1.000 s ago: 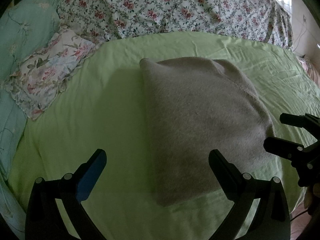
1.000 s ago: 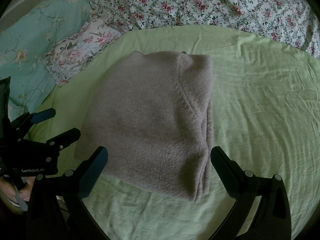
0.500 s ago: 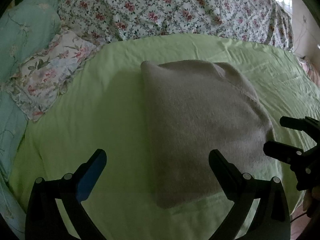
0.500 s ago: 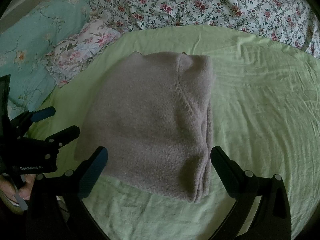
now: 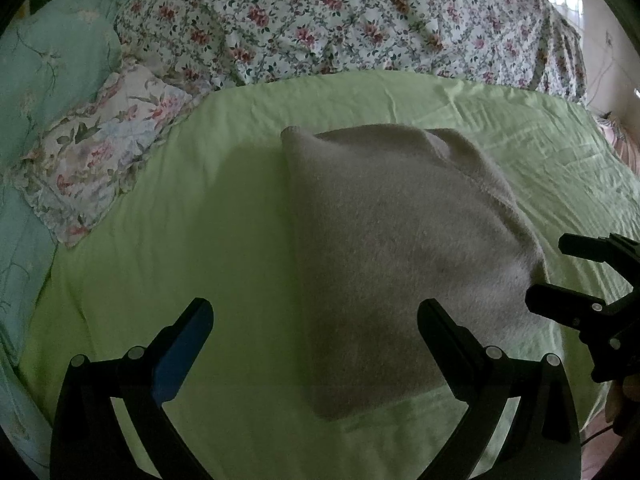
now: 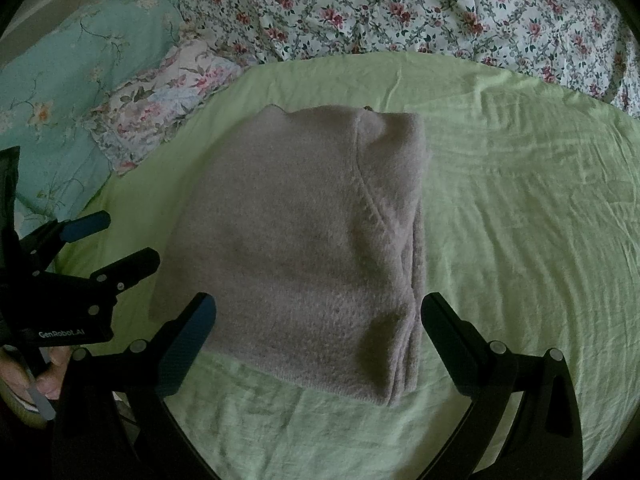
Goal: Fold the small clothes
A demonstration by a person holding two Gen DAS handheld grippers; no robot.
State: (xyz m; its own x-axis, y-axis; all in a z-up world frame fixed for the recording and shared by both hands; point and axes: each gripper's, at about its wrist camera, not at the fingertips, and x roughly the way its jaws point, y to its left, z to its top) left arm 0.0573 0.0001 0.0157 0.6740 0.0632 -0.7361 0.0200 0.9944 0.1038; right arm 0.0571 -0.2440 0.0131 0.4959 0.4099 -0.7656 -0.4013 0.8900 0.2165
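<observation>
- Both sets of fingers were spread and empty: left gripper point(image 5: 316, 316), right gripper point(image 6: 320, 312).
- Folded grey garment point(image 6: 304, 240) filled frame centre, long axis running away up-frame.
- Right gripper straddled its near edge; the left sat off toward its left side.

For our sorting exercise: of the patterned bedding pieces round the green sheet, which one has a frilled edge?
The small floral pillow at the sheet's left corner. It has a ruffled border; the teal pillow and the rose-print quilt show none.
</observation>
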